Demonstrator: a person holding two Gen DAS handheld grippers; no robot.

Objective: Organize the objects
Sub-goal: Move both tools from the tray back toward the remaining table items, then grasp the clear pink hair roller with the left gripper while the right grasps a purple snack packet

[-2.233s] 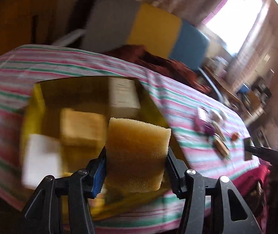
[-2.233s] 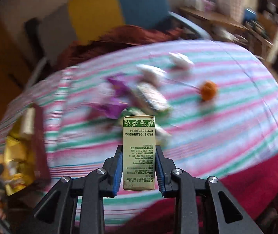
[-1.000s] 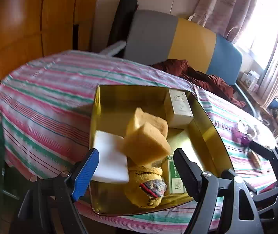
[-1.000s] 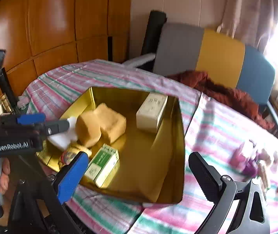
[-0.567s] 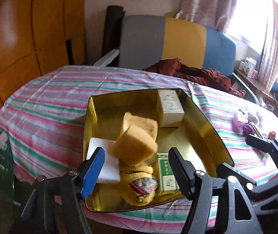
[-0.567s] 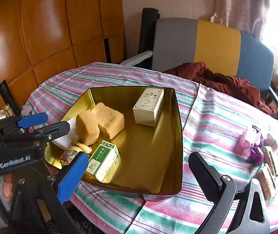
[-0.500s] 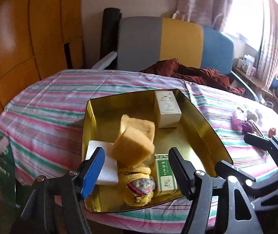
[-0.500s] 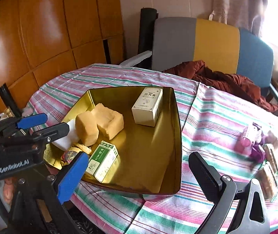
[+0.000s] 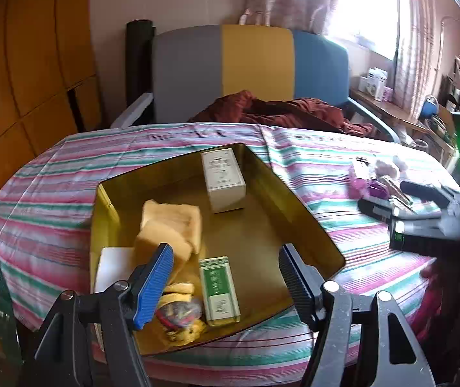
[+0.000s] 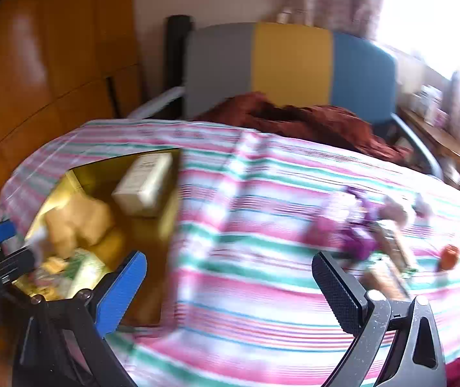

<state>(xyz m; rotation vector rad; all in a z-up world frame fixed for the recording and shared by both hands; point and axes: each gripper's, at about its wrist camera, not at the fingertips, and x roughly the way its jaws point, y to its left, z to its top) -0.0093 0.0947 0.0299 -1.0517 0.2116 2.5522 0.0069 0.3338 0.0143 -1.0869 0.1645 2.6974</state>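
Both grippers are spread wide and hold nothing: left gripper (image 9: 226, 277), right gripper (image 10: 230, 290). The shiny gold metal tray (image 9: 294, 203) holds yellow sponges (image 9: 171, 222) and a green box (image 9: 218, 285).

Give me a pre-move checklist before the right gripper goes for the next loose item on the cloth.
1. Right gripper empty, jaws wide open: ok.
2. Left gripper empty, jaws open, above the near end of the gold tray: ok.
3. Green box and sponges lying inside the tray: ok.
4. Loose pile on the striped cloth, ahead and right of the right gripper: ok.
5. Which item in that pile to grasp: cannot tell, right view is blurred.
6. Orange item apart from the pile: ok.
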